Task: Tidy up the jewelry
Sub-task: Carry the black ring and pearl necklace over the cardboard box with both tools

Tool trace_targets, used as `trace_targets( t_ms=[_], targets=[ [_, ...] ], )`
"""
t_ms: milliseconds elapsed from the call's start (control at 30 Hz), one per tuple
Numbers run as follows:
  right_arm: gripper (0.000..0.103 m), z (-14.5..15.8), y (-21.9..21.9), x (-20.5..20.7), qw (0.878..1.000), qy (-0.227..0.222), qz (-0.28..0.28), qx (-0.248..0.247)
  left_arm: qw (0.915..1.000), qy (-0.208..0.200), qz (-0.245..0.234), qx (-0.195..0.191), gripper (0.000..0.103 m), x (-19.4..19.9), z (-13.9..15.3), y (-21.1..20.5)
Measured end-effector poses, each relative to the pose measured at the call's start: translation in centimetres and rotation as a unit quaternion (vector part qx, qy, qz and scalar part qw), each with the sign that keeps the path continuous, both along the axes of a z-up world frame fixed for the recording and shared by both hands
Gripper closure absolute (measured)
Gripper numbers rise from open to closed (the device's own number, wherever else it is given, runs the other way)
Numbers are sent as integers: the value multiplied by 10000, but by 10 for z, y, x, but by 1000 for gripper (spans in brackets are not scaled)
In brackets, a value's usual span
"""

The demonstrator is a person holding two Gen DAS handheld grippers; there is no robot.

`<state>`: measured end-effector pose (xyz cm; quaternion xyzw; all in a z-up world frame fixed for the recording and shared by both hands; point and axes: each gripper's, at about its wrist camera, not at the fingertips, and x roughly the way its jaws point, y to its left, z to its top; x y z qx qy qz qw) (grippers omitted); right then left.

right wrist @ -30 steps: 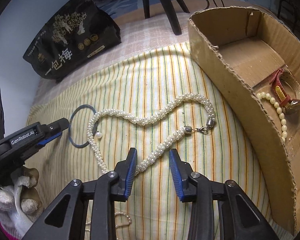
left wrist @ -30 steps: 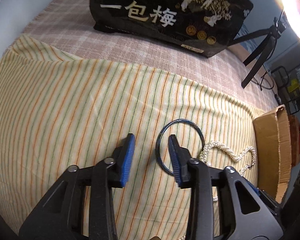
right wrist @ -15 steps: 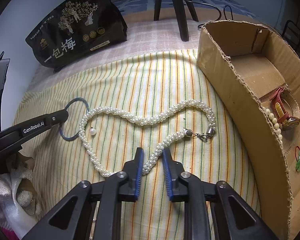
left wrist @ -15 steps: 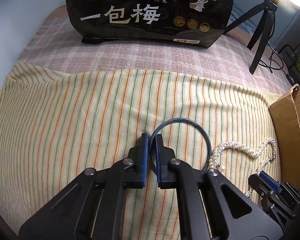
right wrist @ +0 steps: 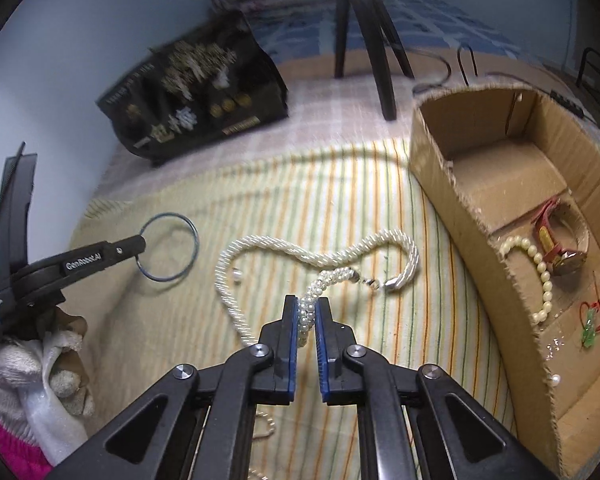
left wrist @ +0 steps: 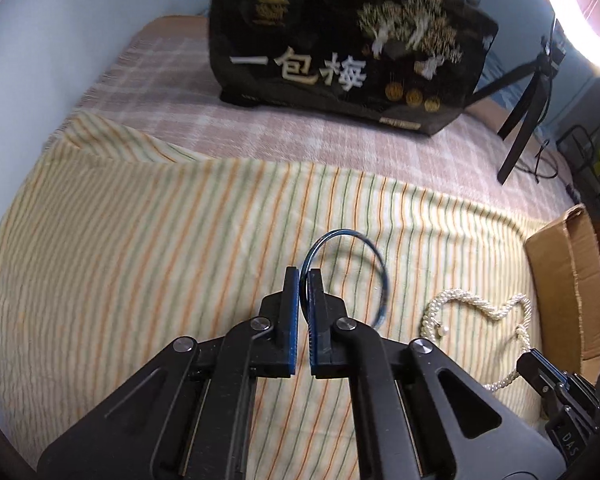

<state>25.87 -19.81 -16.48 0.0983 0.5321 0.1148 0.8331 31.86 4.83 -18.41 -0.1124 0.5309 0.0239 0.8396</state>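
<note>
Left wrist view: the left gripper (left wrist: 305, 280) has its blue-padded fingers (left wrist: 292, 312) clamped on the near-left rim of a thin blue bangle (left wrist: 383, 280). The ring tilts up off the striped yellow cloth (left wrist: 140, 260) and casts a faint shadow ahead of the fingers. Its far rim and right side are blurred, and the stretch between the pads is hidden. To the right of the fingers lies a twisted pearl necklace (left wrist: 460, 296), its loop opening toward the lower right, where the right gripper (left wrist: 540, 368) covers its end. Beyond it a cardboard box (left wrist: 568, 264) is cut off by the frame edge. Far ahead stands a black snack bag (left wrist: 340, 40) with gold print, top cropped, beside a black tripod (left wrist: 520, 120) under a glaring ring light (left wrist: 580, 8).

Right wrist view: the right gripper (right wrist: 307, 308) has its fingers (right wrist: 291, 320) closed on a doubled strand of the pearl necklace (right wrist: 284, 248). The strand runs straight ahead from the tips, lifted and smeared by motion. The long loop stretches left to right across the cloth, with its metal clasp (right wrist: 384, 284) ahead and to the right of the fingers. Left of the fingers, the left gripper (right wrist: 140, 245) pinches the bangle (right wrist: 192, 240), held by a gloved hand (right wrist: 40, 368). Right of the fingers, the box (right wrist: 452, 200) holds a red-strapped watch (right wrist: 556, 244), a pearl bracelet (right wrist: 540, 268) and a small green and red charm (right wrist: 592, 324), hard to make out.
</note>
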Motion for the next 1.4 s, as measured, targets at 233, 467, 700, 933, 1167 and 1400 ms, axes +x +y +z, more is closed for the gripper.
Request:
trace_targets(
  t_ms=[233,467,700,933,1167,1400],
  targets=[
    [98,35,1,-10,9989,-382,99,256,9992,-353,-25,-183,102,-21,35,-3],
    [98,73,-4,-18,9958,-834,205,322,9969,-684,-162,-348,102,-35,65,-20],
    [98,105,-18,-30,9917,-1182,212,458,9936,-966,-358,-463,102,-50,88,-39],
    [98,128,-39,-43,9881,-1411,142,598,9897,-1171,-595,-578,102,-62,108,-62],
    [98,147,-57,-59,9845,-1604,117,696,9852,-1328,-880,-628,102,-72,121,-89],
    [98,165,-77,-74,9805,-1807,27,769,9813,-1384,-1109,-742,102,-77,127,-114]
  ],
)
